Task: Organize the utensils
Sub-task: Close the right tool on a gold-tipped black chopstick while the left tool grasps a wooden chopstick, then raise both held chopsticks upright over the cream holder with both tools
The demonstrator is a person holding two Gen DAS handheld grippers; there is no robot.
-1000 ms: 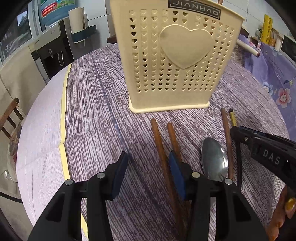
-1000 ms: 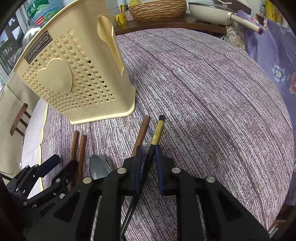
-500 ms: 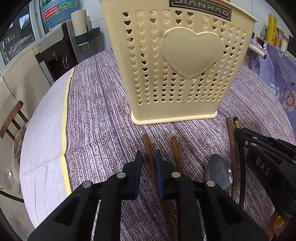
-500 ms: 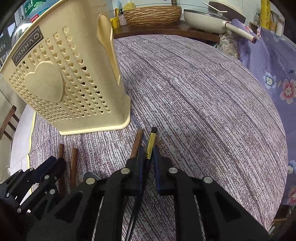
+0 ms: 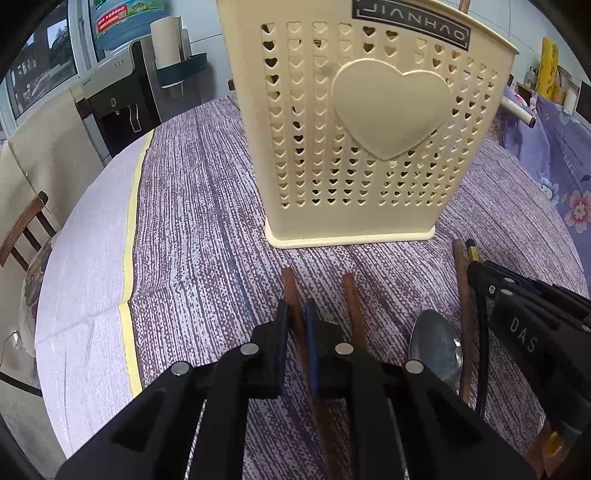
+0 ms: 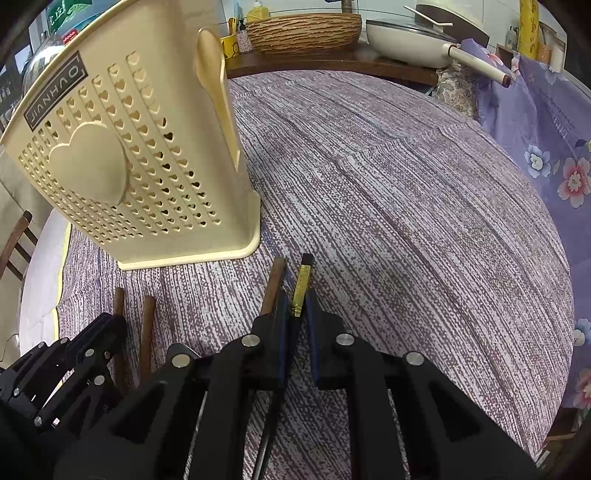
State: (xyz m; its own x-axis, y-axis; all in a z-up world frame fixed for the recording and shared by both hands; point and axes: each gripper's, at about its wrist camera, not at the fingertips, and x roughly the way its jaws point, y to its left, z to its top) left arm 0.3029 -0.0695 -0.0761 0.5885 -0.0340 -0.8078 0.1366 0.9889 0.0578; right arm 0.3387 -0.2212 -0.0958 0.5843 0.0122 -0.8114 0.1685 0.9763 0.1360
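Note:
A cream perforated utensil holder (image 5: 369, 129) with a heart on its front stands on the purple striped tablecloth (image 5: 207, 240). Just in front of it lie a brown chopstick (image 5: 291, 291), a second one (image 5: 352, 306), a steel spoon (image 5: 436, 343) and a third brown chopstick (image 5: 461, 295). My left gripper (image 5: 295, 314) is shut on the leftmost brown chopstick, which still lies on the cloth. In the right wrist view my right gripper (image 6: 295, 306) is shut on a black chopstick with a gold band (image 6: 302, 284), with a brown chopstick (image 6: 275, 284) right beside it. The holder (image 6: 129, 166) stands to its upper left.
At the table's far side a wicker basket (image 6: 303, 33) and a white pan (image 6: 406, 44) rest on a wooden shelf. Purple floral fabric (image 6: 546, 147) borders the right edge. A water dispenser (image 5: 118, 107) and a wooden chair (image 5: 26, 229) stand off to the left.
My left gripper went from wide open to shut on the leftmost brown chopstick. My right gripper tightened on the black chopstick. Neither hand shifted much.

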